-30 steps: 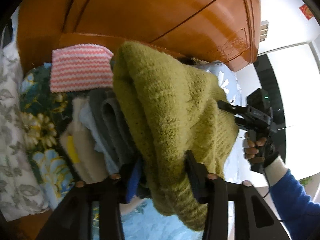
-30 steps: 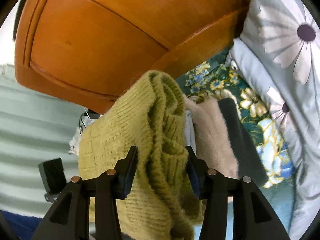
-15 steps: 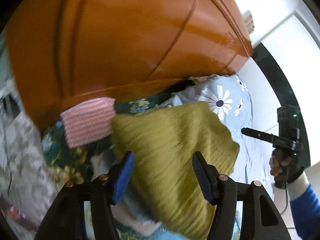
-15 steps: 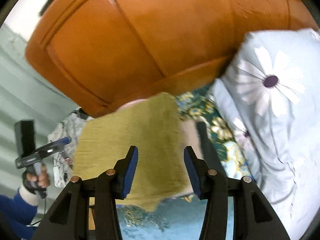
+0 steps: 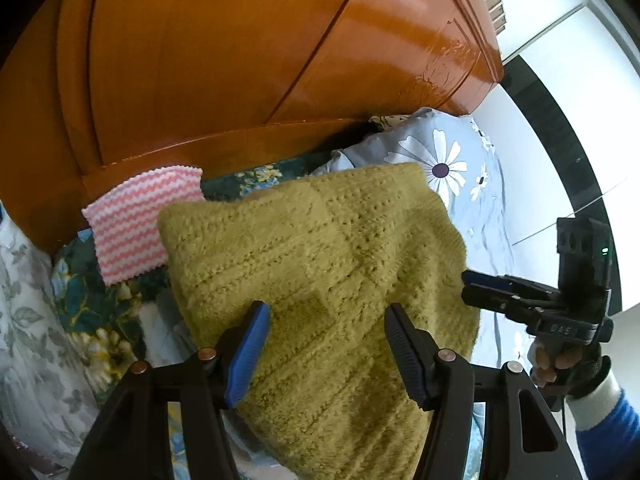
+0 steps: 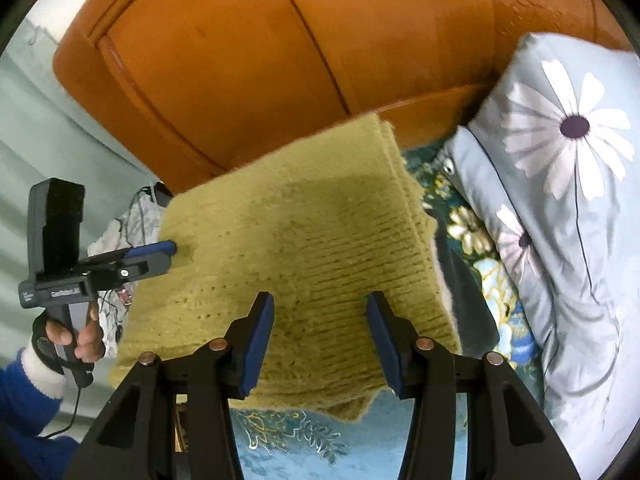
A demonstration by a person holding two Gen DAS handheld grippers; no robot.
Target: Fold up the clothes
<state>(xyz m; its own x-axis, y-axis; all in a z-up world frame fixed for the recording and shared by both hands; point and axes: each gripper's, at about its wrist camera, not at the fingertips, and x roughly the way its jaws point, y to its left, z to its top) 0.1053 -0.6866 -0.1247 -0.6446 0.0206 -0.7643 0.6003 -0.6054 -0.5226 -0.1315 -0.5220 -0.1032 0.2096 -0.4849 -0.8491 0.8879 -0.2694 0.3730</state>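
A folded olive-green knit sweater [image 5: 320, 264] lies flat on top of a stack of folded clothes on the bed; it also shows in the right wrist view [image 6: 304, 248]. My left gripper [image 5: 326, 320] is open and empty, just above the sweater's near edge. My right gripper [image 6: 320, 312] is open and empty, also over the sweater's near edge. Each gripper shows from the side in the other's view, the right gripper [image 5: 466, 284] at the sweater's right edge and the left gripper [image 6: 170, 250] at its left edge.
A pink and white zigzag cloth [image 5: 140, 220] lies behind the stack. An orange wooden headboard [image 5: 240, 60] rises at the back. A blue daisy-print pillow [image 6: 560, 200] lies to the right. The floral bedsheet [image 5: 88, 300] surrounds the stack, with grey and beige folded clothes [image 6: 460, 292] under the sweater.
Both grippers held the bunched sweater a second ago. They let go, opened and pulled back, and the sweater now lies flat on the stack.
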